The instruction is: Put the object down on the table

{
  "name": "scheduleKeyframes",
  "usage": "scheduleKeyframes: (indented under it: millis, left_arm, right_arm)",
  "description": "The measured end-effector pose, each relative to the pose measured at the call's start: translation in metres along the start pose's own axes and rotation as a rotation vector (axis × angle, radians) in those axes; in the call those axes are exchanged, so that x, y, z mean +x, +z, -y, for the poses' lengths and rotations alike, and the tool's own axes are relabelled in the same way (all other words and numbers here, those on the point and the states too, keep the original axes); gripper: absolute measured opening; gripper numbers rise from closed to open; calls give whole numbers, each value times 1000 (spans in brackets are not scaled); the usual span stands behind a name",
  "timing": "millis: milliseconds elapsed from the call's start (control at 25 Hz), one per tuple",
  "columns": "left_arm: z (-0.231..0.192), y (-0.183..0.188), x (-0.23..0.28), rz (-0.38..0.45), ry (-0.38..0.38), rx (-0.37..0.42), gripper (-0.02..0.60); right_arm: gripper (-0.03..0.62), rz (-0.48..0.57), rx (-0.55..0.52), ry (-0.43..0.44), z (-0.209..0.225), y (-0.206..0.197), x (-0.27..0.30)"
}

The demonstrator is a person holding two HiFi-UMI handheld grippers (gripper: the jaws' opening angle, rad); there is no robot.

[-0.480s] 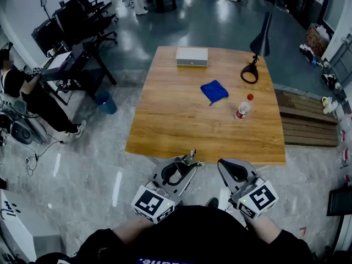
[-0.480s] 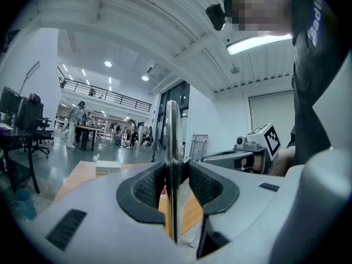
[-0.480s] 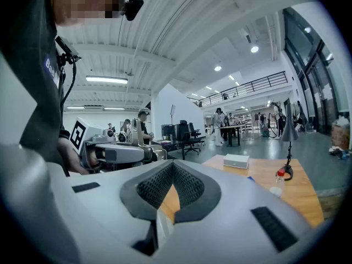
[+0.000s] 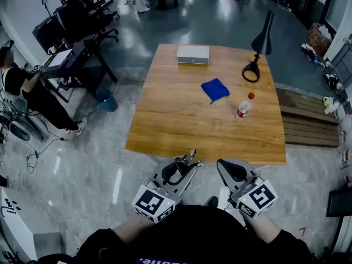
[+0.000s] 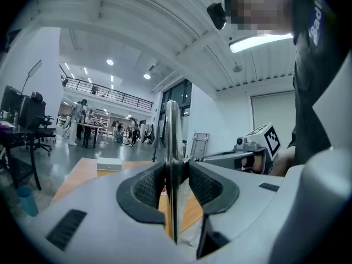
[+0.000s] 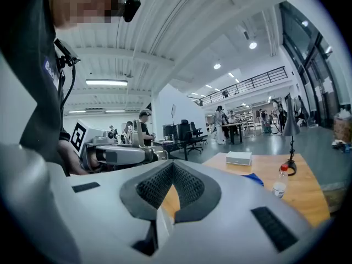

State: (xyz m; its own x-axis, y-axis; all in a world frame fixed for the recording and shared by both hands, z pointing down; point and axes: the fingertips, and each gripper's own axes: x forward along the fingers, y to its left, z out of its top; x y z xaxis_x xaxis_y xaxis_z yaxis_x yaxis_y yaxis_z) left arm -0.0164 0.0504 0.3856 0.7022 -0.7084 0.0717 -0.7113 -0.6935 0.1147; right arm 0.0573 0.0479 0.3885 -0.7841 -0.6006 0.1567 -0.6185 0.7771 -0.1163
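My left gripper (image 4: 188,161) is held just short of the near edge of the wooden table (image 4: 176,125), shut on a thin shiny metal object (image 4: 192,154). In the left gripper view the metal object (image 5: 171,142) stands upright, pinched between the two dark pads (image 5: 147,187), and sticks out above them. My right gripper (image 4: 224,165) hovers beside it on the right, shut with nothing in it. In the right gripper view its pads (image 6: 190,185) meet at the tip.
On the table are a white box (image 4: 193,54) at the far edge, a blue cloth (image 4: 214,89), a small bottle with a red cap (image 4: 242,108) and a black desk lamp (image 4: 258,48). A person sits by office chairs (image 4: 82,21) at the left. Wooden pallets (image 4: 308,125) lie to the right.
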Motion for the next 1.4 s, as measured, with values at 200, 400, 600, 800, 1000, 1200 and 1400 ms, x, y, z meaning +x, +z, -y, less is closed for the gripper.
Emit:
scheduleKeyframes:
  millis: [200, 400, 600, 800, 1000, 1200, 1400]
  left_arm:
    - [0, -6, 8, -14, 14, -4, 143]
    - [8, -1, 21, -17, 39, 0, 143]
    - [16, 7, 38, 6, 80, 24, 143]
    - [19, 9, 46, 9, 121, 34, 143]
    - [-4, 7, 49, 16, 143, 29, 143]
    - [-47, 3, 53, 15, 113, 20, 143]
    - [-98, 0, 56, -6, 44, 11, 143]
  right_arm:
    - [5, 10, 5, 8, 8, -1, -2]
    - [5, 4, 6, 28, 21, 2, -12]
    - [5, 8, -1, 73, 38, -2, -18]
    - [5, -10, 11, 116, 49, -8, -18]
    - [5, -25, 0, 120, 58, -8, 0]
    - [5, -41, 1, 91, 60, -4, 38]
    - [5, -65, 5, 41, 62, 1, 90]
